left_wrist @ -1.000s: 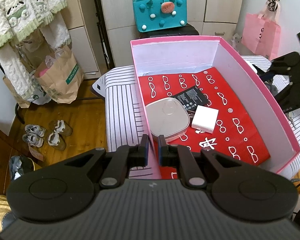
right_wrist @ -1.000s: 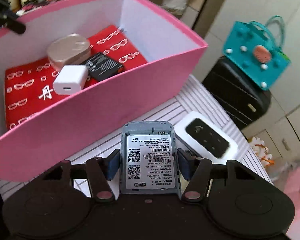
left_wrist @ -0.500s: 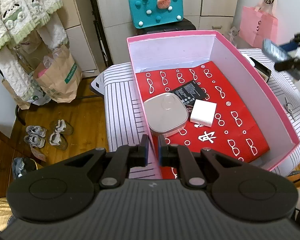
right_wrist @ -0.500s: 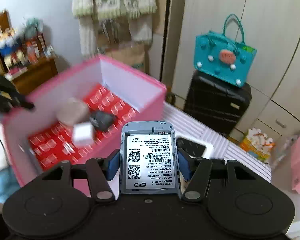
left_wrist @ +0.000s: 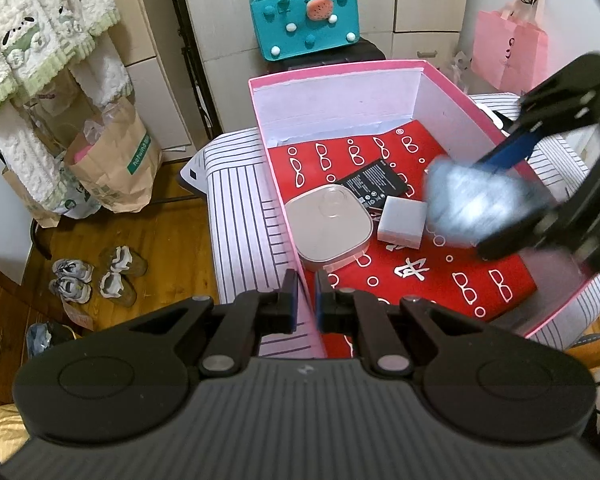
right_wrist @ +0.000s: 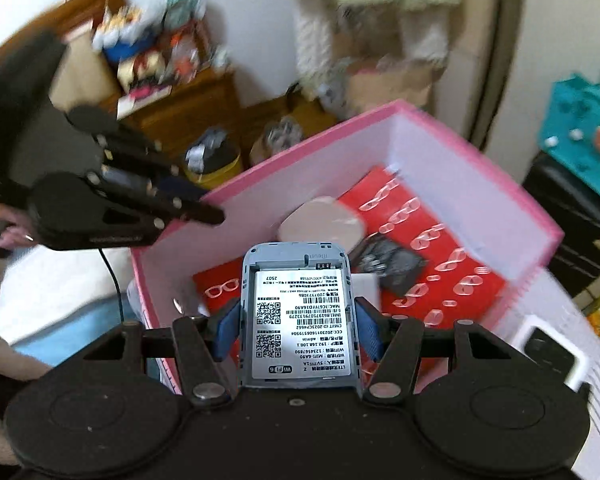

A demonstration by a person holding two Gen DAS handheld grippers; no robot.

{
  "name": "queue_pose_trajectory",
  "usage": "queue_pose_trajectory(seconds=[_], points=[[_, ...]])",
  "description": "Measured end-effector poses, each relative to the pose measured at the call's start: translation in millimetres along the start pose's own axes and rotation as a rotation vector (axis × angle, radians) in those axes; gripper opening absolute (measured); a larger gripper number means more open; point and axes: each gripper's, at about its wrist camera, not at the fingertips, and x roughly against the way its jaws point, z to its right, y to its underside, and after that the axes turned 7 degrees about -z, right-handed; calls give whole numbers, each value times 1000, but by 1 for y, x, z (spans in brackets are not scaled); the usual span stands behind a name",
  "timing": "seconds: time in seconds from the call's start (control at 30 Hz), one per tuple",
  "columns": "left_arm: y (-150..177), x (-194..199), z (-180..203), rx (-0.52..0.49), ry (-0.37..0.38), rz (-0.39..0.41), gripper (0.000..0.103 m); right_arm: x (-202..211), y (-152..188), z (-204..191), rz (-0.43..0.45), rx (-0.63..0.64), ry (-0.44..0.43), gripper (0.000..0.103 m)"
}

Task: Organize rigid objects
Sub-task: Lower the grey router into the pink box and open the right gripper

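A pink box (left_wrist: 340, 70) with a red patterned lining stands on a striped cloth. In it lie a grey rounded case (left_wrist: 328, 232), a black battery (left_wrist: 374, 186) and a white charger cube (left_wrist: 402, 224). My left gripper (left_wrist: 305, 280) is shut on the box's near left wall. My right gripper (right_wrist: 297, 322) is shut on a grey-blue Wi-Fi router (right_wrist: 300, 264), label side up. In the left wrist view the right gripper (left_wrist: 500, 200) hangs over the right half of the box, with the router (left_wrist: 472, 204) blurred. The left gripper (right_wrist: 204, 212) shows at the box's far rim.
A white device with a dark screen (right_wrist: 548, 352) lies on the striped cloth (left_wrist: 240, 208) outside the box. Beyond stand a teal bag (left_wrist: 304, 20) on a black suitcase, a pink paper bag (left_wrist: 508, 52) and a brown paper bag (left_wrist: 112, 168). Shoes (left_wrist: 96, 276) lie on the floor.
My right gripper has carried the router up from beside the box's right wall to above its inside. The left gripper has kept its hold on the wall.
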Motion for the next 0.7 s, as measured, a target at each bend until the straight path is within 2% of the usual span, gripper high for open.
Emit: queue_pose_trajectory(seconds=[0.2,0.37,0.4,0.47,0.57,0.7], points=[[1,0,0,-15,0,-6,7,-54,-22,-13,-143,50,-107,64],[0,0,-2,-6,11,-7,7,-81,-37,-16,-210,86,-109,65],[1,0,-2,-3,15,-5,8,-85,-39,-19,-212,119,-77,65],[2,1,-4,3,22,0,8,-90,-38,-24,-182,171,26,75],[4,1,-5,5,29,7,8,-85,-32,-23,-149,150,35,75],[4,1,-5,2,25,12,8,-49,-15,-18,-28,111,33,75]])
